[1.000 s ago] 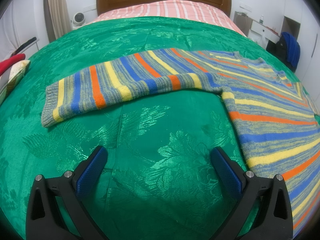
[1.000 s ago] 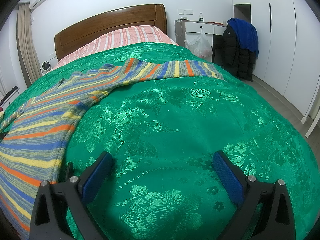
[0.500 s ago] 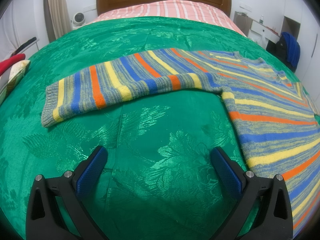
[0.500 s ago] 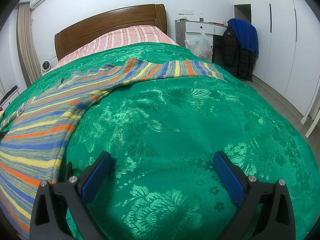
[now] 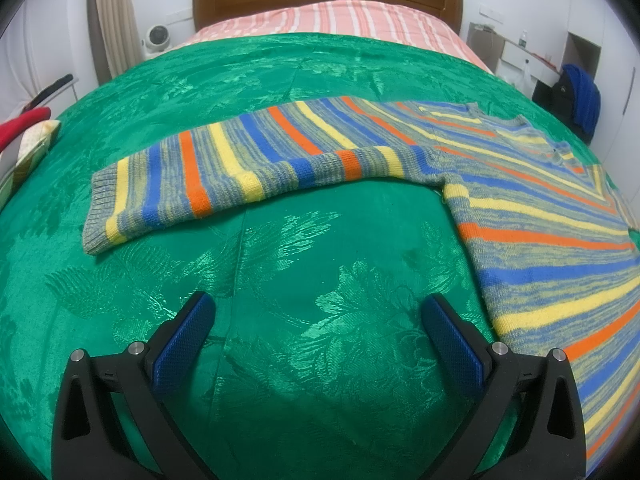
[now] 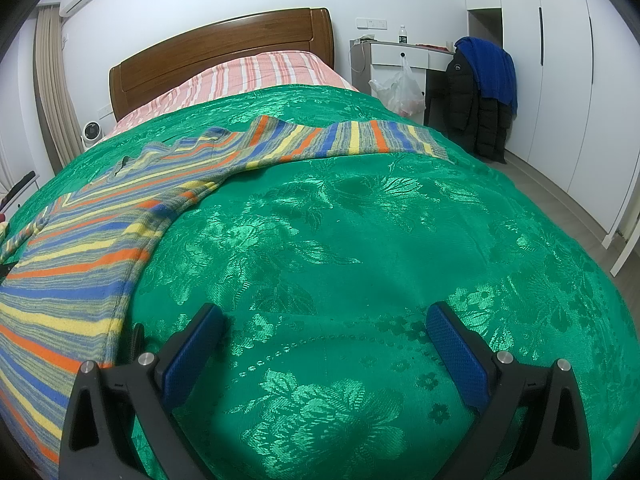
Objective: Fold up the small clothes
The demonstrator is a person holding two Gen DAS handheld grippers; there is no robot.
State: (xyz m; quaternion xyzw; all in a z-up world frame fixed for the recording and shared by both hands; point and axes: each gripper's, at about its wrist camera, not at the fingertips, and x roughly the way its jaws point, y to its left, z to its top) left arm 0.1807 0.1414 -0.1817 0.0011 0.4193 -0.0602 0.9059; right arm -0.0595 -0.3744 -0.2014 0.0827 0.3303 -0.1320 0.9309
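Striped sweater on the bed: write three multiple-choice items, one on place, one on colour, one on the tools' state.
1. Where does the striped sweater lie?
A. On the green bedspread
B. On the floor
C. On the desk

2. Which stripe colour is absent?
A. Orange
B. Pink
C. Yellow

3. The left tool and right tool are:
A. Shut on a sleeve
B. One open, one shut
C. Both open, empty

Answers: 1 A, it is spread flat on the bedspread. 2 B, stripes are orange, yellow, blue, grey. 3 C, only bedspread shows between the spread fingers.
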